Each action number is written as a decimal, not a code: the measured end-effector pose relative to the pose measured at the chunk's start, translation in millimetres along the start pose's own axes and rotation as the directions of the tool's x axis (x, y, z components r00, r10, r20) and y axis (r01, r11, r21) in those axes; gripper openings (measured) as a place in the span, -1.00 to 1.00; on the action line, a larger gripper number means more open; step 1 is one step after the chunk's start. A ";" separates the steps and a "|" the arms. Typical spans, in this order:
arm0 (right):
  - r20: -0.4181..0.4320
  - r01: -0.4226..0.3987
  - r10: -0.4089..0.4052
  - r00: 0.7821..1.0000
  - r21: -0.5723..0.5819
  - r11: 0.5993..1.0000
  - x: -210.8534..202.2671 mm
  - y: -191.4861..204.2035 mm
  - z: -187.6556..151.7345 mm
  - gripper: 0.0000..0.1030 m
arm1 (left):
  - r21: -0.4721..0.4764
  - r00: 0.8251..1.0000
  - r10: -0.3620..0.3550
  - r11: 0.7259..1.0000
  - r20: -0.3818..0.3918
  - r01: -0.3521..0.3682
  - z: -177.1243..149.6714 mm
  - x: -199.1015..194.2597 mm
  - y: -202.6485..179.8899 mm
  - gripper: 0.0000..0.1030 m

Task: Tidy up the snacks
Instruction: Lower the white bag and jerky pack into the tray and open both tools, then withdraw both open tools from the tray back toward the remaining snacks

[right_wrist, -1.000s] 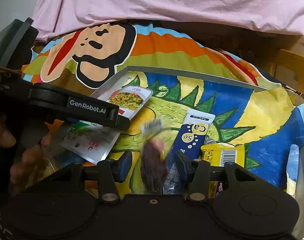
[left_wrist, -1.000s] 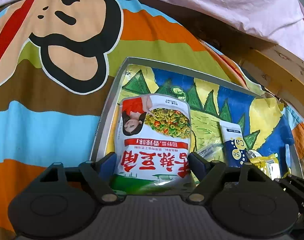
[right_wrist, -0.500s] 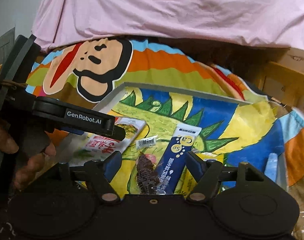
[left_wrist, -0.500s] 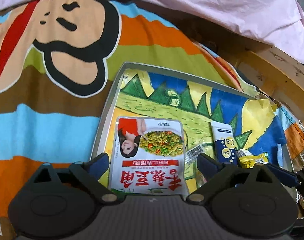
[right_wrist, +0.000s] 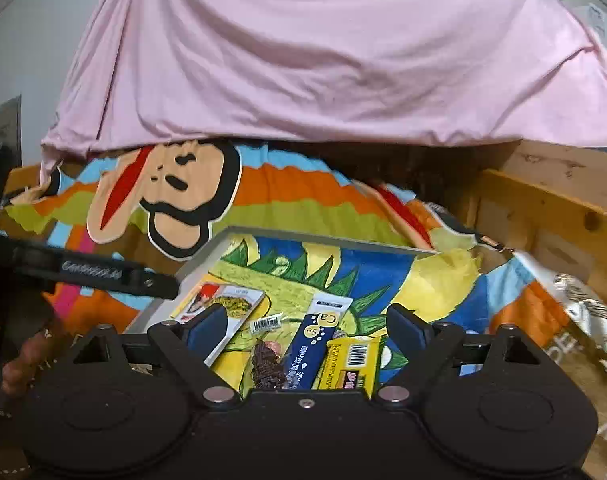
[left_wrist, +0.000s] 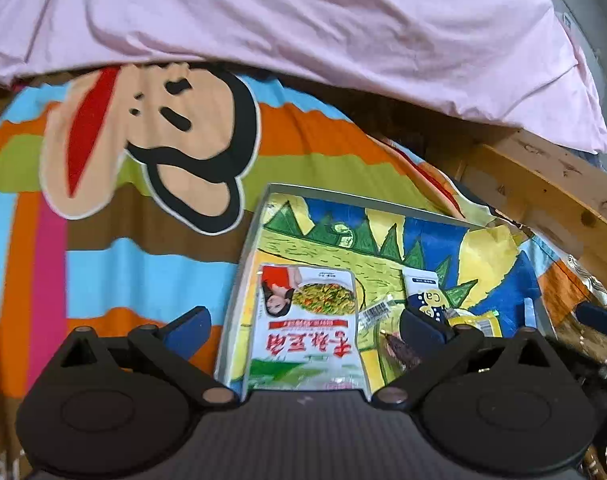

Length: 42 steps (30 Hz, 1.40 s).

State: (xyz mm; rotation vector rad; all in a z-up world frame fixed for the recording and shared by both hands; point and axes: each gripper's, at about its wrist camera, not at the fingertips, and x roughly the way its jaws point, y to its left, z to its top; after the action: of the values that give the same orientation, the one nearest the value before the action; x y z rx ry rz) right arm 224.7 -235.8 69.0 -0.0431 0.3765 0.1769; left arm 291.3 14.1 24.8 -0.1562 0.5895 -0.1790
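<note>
A grey tray (left_wrist: 247,256) (right_wrist: 303,236) lined with a dinosaur picture lies on the striped monkey cloth. In it lie a white and red pea snack bag (left_wrist: 309,320) (right_wrist: 223,312), a clear packet with a dark snack (right_wrist: 267,360) (left_wrist: 395,348), a blue Ca sachet (right_wrist: 315,344) (left_wrist: 423,296) and a yellow packet (right_wrist: 353,362) (left_wrist: 479,322). My left gripper (left_wrist: 303,326) is open and empty, just above the pea bag's near end. My right gripper (right_wrist: 303,326) is open and empty, above the dark snack and sachet.
A pink sheet (right_wrist: 323,60) hangs at the back. A wooden frame (right_wrist: 551,208) (left_wrist: 543,200) runs along the right. A silver foil bag (right_wrist: 587,316) lies right of the tray. The hand-held left gripper (right_wrist: 91,272) shows at left in the right wrist view.
Both grippers opened and let go: the pea bag and the dark snack packet now lie in the tray. Both grippers have drawn back and up from the tray.
</note>
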 end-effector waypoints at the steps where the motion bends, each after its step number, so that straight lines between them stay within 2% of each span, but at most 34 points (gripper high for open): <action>1: 0.008 0.000 0.000 1.000 0.006 1.000 -5.6 -0.7 -0.1 0.81 | -0.008 1.000 0.008 1.000 0.005 -0.008 -2.9 -7.2 -0.5 0.99; 5: 0.031 0.003 -0.004 1.000 0.010 1.000 -31.2 -0.4 -2.5 0.86 | -0.036 1.000 0.020 0.999 0.004 -0.020 -17.8 -34.2 0.6 0.99; 12: 0.037 0.018 -0.019 0.999 0.027 0.999 -69.2 -0.7 -12.8 0.98 | 0.002 0.999 0.044 0.999 -0.015 -0.044 -43.8 -71.7 -6.4 0.99; 19: 0.002 0.024 -0.024 1.000 0.029 0.999 -106.3 5.1 -31.7 0.98 | 0.039 0.997 0.062 0.997 -0.056 -0.060 -75.9 -109.0 -13.0 0.99; 26: -0.034 0.031 -0.030 0.999 0.047 0.998 -145.4 12.1 -56.0 0.98 | 0.061 0.997 0.068 0.996 -0.030 -0.066 -108.0 -146.0 -18.2 0.99; 34: -0.081 0.037 -0.032 0.996 0.054 0.998 -174.6 20.1 -81.4 0.99 | 0.038 0.996 0.077 0.996 -0.034 -0.075 -132.3 -164.9 -19.3 0.99; 42: -0.181 0.018 -0.004 0.984 0.076 0.997 -174.2 28.3 -105.4 0.99 | 0.039 0.993 0.092 0.995 -0.071 -0.090 -149.8 -168.7 -19.7 0.99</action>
State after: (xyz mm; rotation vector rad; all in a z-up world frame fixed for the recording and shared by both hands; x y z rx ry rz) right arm 22.0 -244.4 35.1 0.0155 0.5637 0.1471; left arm 66.7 16.4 -3.5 -0.0876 0.6646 -0.1072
